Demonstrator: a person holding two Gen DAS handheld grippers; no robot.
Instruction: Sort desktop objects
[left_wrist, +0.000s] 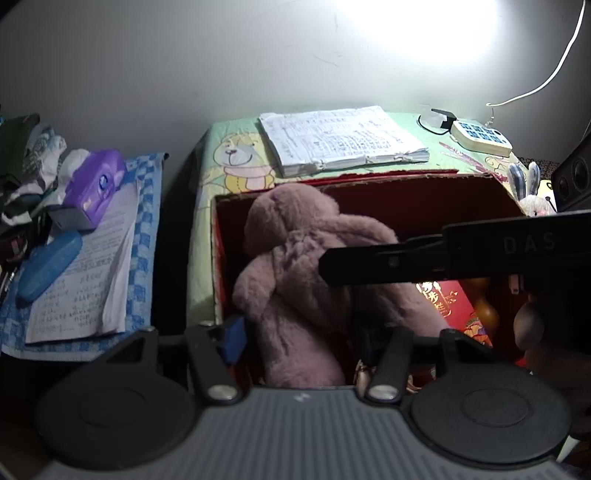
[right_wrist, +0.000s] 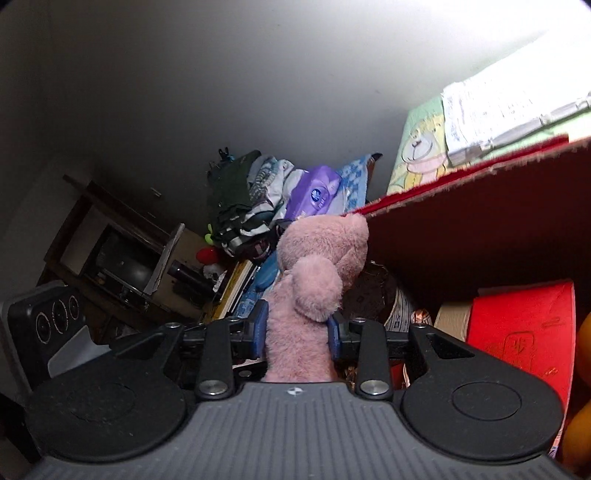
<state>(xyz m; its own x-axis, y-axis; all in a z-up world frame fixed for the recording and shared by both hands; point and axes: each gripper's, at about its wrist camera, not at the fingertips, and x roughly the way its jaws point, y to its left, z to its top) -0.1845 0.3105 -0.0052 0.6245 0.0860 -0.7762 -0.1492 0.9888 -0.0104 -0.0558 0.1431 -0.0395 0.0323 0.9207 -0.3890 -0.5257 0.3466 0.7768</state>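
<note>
A pink plush bunny (left_wrist: 303, 266) hangs upright over the open red cardboard box (left_wrist: 369, 177), with its lower body down inside. My left gripper (left_wrist: 299, 339) is shut on the bunny's lower body, blue pads on either side. In the right wrist view the same plush bunny (right_wrist: 314, 280) stands between the blue pads of my right gripper (right_wrist: 297, 332), which is shut on its body. The right gripper's black finger (left_wrist: 369, 264) reaches in from the right across the bunny's middle. The box's dark red inner wall (right_wrist: 480, 221) rises just right of the toy.
Inside the box lie a red packet with gold characters (left_wrist: 454, 306) and an orange gourd (left_wrist: 484, 306). Behind it are a paper stack (left_wrist: 340, 140), a power strip (left_wrist: 482, 138), a small toy rabbit (left_wrist: 532, 192) and a speaker (left_wrist: 572, 177). Left: purple tissue pack (left_wrist: 96, 184), blue case (left_wrist: 48, 269).
</note>
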